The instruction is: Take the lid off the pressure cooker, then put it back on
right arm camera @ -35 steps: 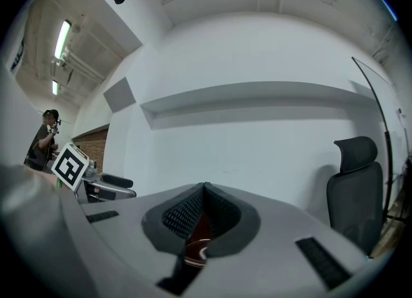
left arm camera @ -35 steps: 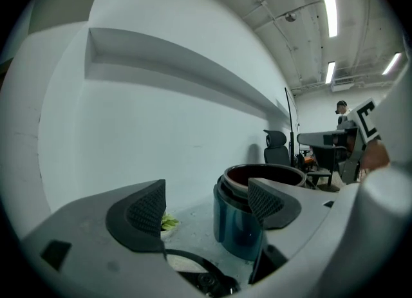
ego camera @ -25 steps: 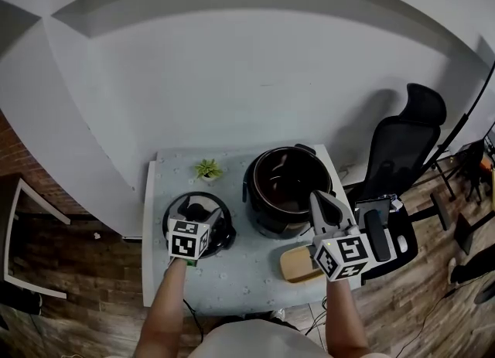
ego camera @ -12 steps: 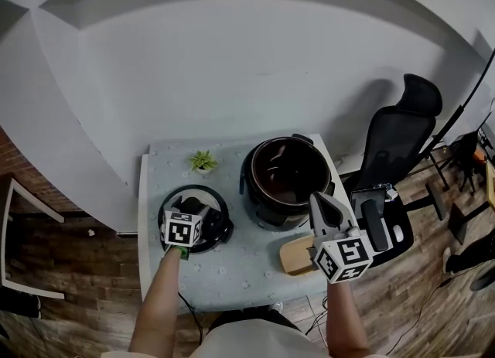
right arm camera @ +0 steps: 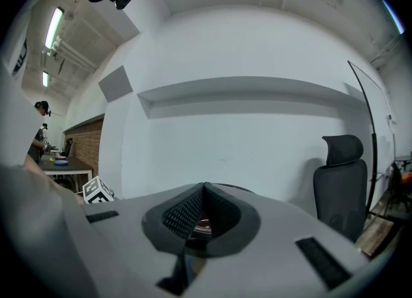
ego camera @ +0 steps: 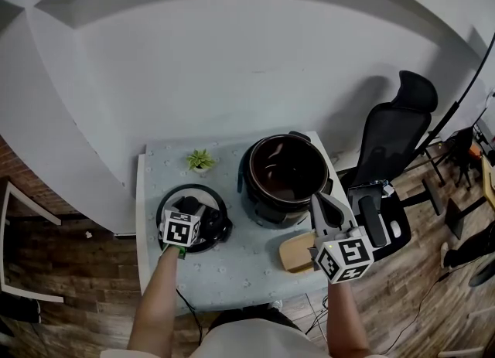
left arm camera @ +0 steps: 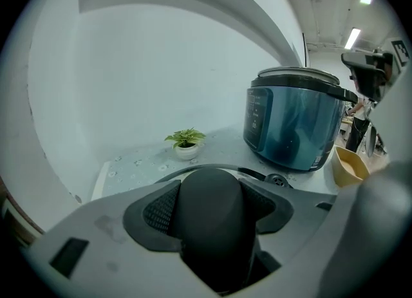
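The dark pressure cooker (ego camera: 285,180) stands open on the table, its blue-grey side showing in the left gripper view (left arm camera: 293,129). Its round black lid (ego camera: 193,221) lies flat on the table to the cooker's left. My left gripper (ego camera: 196,215) is over the lid, and its jaws (left arm camera: 212,206) are shut on the lid's black knob (left arm camera: 212,190). My right gripper (ego camera: 319,199) hovers at the cooker's front right rim. It is shut (right arm camera: 203,190), its pads meeting with nothing between them.
A small potted plant (ego camera: 200,161) stands at the table's back left (left arm camera: 187,141). A pale wooden bowl (ego camera: 295,254) sits near the front right corner of the table (ego camera: 232,271). A black office chair (ego camera: 394,148) is right of the table, over wooden floor.
The head view has shifted slightly. The left gripper stays on the lid's knob and the lid stays on the table. The right gripper holds its place by the cooker.
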`<state>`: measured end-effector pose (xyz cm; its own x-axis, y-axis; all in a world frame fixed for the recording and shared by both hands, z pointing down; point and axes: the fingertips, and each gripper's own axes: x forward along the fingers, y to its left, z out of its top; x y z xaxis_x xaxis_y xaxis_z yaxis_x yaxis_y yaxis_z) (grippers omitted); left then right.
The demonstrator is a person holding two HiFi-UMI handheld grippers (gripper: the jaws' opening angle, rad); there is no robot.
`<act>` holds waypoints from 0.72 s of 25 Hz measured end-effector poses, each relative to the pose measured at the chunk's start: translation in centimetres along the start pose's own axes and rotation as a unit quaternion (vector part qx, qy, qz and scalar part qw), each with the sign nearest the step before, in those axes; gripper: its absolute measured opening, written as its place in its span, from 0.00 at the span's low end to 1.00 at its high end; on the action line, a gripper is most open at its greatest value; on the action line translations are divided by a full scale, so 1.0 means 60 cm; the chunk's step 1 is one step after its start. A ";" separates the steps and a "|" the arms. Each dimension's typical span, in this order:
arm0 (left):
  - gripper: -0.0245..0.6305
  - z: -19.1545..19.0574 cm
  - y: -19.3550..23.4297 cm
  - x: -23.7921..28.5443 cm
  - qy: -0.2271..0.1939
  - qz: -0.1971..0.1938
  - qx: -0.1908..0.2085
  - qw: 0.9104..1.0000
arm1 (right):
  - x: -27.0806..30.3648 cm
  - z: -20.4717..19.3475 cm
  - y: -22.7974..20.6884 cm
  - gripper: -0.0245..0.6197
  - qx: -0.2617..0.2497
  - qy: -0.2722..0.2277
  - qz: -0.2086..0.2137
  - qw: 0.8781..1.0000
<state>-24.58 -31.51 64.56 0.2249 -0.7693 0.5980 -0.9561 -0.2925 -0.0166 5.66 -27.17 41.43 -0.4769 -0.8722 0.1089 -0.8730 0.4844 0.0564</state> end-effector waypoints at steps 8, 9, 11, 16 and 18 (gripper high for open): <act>0.46 -0.001 0.003 -0.004 0.017 0.015 -0.015 1.000 | -0.016 0.007 -0.009 0.04 -0.002 -0.005 -0.008 1.000; 0.46 0.001 0.002 -0.006 0.018 0.015 -0.015 1.000 | -0.018 0.007 -0.011 0.04 -0.001 -0.006 -0.008 1.000; 0.46 0.011 0.002 -0.013 0.018 0.016 -0.014 1.000 | -0.020 0.008 -0.014 0.04 0.001 -0.008 -0.008 1.000; 0.46 0.065 0.007 -0.047 0.010 0.015 -0.018 1.000 | -0.021 0.015 -0.015 0.04 0.006 -0.019 0.001 1.000; 0.46 0.094 0.010 -0.067 0.008 0.015 -0.023 1.000 | -0.019 0.019 -0.015 0.04 0.007 -0.024 0.006 1.000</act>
<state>-24.99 -31.78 57.63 0.1933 -0.7677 0.6109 -0.9701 -0.2429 0.0018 6.90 -26.70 40.11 -0.4906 -0.8692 0.0616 -0.8688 0.4934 0.0415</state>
